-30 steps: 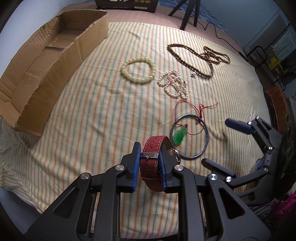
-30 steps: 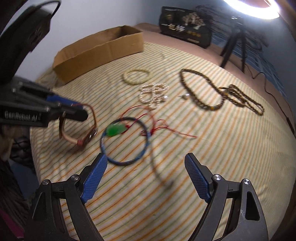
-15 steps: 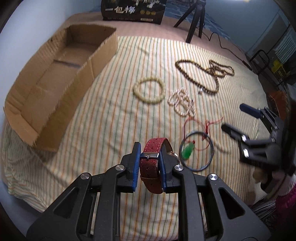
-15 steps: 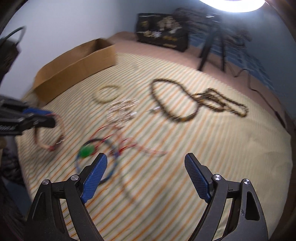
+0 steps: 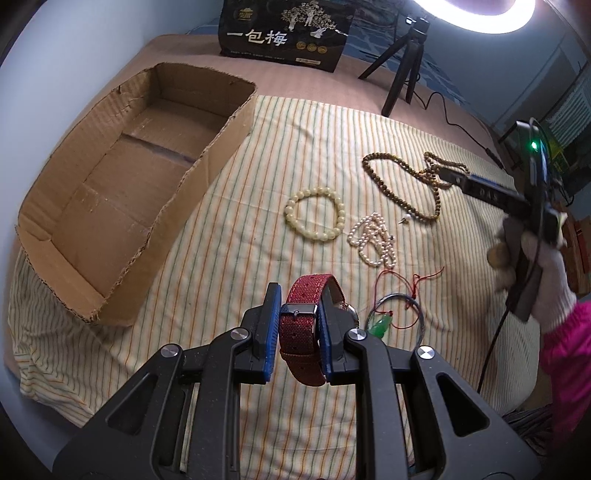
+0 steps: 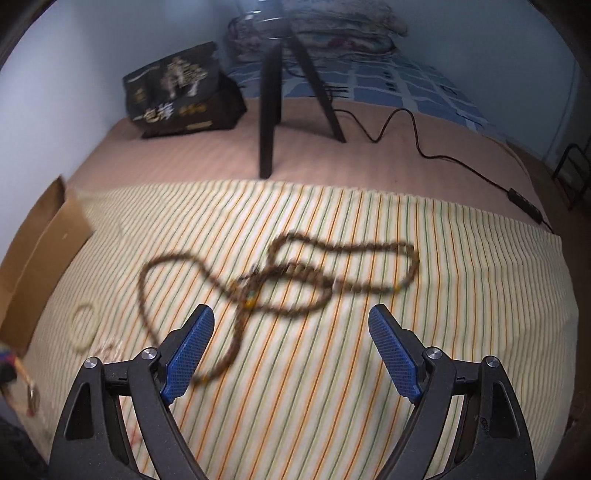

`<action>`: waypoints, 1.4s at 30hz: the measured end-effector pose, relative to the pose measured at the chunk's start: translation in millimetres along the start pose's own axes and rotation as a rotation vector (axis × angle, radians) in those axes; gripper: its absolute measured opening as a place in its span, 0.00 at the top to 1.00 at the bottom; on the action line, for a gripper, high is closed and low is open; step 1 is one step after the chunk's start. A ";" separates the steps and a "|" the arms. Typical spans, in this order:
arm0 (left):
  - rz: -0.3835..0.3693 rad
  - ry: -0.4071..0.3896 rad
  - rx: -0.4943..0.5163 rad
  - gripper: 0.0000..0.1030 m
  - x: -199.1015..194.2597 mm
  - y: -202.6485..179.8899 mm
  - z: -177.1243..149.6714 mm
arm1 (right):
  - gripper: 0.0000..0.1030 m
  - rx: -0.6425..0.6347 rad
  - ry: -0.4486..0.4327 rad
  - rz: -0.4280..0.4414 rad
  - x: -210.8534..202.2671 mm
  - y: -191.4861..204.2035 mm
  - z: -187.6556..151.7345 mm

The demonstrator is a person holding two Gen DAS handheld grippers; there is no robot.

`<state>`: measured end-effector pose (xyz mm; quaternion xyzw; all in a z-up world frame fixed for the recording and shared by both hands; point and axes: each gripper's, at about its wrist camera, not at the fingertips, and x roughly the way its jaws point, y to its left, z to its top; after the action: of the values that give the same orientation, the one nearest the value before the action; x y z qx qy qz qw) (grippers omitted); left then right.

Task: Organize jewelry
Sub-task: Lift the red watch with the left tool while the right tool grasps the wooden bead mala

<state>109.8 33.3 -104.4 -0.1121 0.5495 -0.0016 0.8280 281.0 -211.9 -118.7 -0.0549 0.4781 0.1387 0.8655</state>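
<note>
My left gripper [image 5: 297, 321] is shut on a red strap watch [image 5: 301, 325], held above the striped cloth near its front edge. The open cardboard box [image 5: 110, 206] lies to the left. On the cloth lie a cream bead bracelet [image 5: 315, 218], a pearl strand [image 5: 373, 240], a brown bead necklace [image 5: 402, 188] and a blue ring with a green pendant on red cord [image 5: 397, 321]. My right gripper [image 6: 291, 350] is open and empty, just above the brown bead necklace [image 6: 280, 280]. It also shows at the right of the left wrist view [image 5: 491, 195].
A black printed bag [image 5: 284, 33] and a tripod [image 5: 402, 70] with a ring light stand at the back. A black cable [image 6: 443, 155] trails across the bare mattress. The cloth's front edge drops off below the left gripper.
My left gripper has lifted the watch up and back, bringing the box into fuller view. My right gripper has swung from the blue ring to over the brown necklace, still open.
</note>
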 end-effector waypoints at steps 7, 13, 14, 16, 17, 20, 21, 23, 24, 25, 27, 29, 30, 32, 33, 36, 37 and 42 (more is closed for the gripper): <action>0.025 -0.004 -0.008 0.83 1.1 9.9 0.0 | 0.16 -0.166 0.018 0.010 30.2 13.3 18.2; 0.048 0.012 0.001 0.83 7.0 12.6 -3.8 | 0.15 -0.217 0.077 0.080 51.9 17.3 18.8; 0.047 0.013 0.002 0.83 7.3 12.2 -4.1 | 0.15 -0.238 0.078 0.075 52.3 19.0 17.1; 0.047 0.013 0.005 0.83 7.3 10.7 -4.3 | 0.15 -0.279 0.085 0.059 52.5 22.9 14.5; 0.048 0.010 0.009 0.83 6.9 9.5 -4.2 | 0.15 -0.282 0.082 0.064 51.3 23.6 13.3; 0.052 0.002 0.014 0.83 6.3 7.6 -3.0 | 0.18 -0.299 0.099 0.095 49.7 26.5 9.3; 0.053 -0.001 0.013 0.83 5.5 7.5 -2.6 | 0.26 -0.316 0.103 0.085 49.6 28.4 8.2; 0.054 -0.012 0.006 0.83 2.3 8.5 -1.4 | 0.48 -0.330 0.103 0.086 46.2 31.7 5.7; 0.055 -0.020 0.003 0.83 0.2 9.3 -0.6 | 0.70 -0.322 0.105 0.093 43.9 32.8 6.4; 0.055 -0.027 0.001 0.83 -1.9 10.3 0.0 | 0.83 -0.311 0.109 0.091 42.6 33.6 7.5; 0.057 -0.046 -0.004 0.83 -7.1 12.2 1.2 | 0.84 -0.292 0.116 0.082 39.8 34.2 8.4; 0.060 -0.068 -0.007 0.83 -13.0 15.4 2.5 | 0.89 -0.304 0.113 0.056 37.0 39.7 7.5; 0.061 -0.080 -0.011 0.83 -16.1 17.4 3.1 | 0.89 -0.312 0.107 0.041 33.6 44.0 6.6; 0.062 -0.100 -0.021 0.83 -22.2 22.4 4.6 | 0.89 -0.306 0.079 0.035 22.6 47.7 6.4; 0.060 -0.109 -0.029 0.83 -25.3 25.4 5.6 | 0.89 -0.298 0.055 0.042 14.0 50.1 8.3; 0.057 -0.139 -0.052 0.83 -35.5 33.6 9.7 | 0.89 -0.282 -0.008 0.053 -10.3 56.6 14.3; 0.056 -0.149 -0.057 0.83 -38.9 37.2 11.2 | 0.89 -0.276 -0.029 0.063 -18.6 58.7 16.5; 0.065 -0.208 -0.089 0.83 -56.9 52.9 17.6 | 0.89 -0.255 -0.114 0.104 -52.5 70.2 28.3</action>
<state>96.8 95.3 -56.0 -0.1303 0.4634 0.0611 0.8744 257.0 -148.2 -56.7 -0.1317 0.4089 0.2461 0.8688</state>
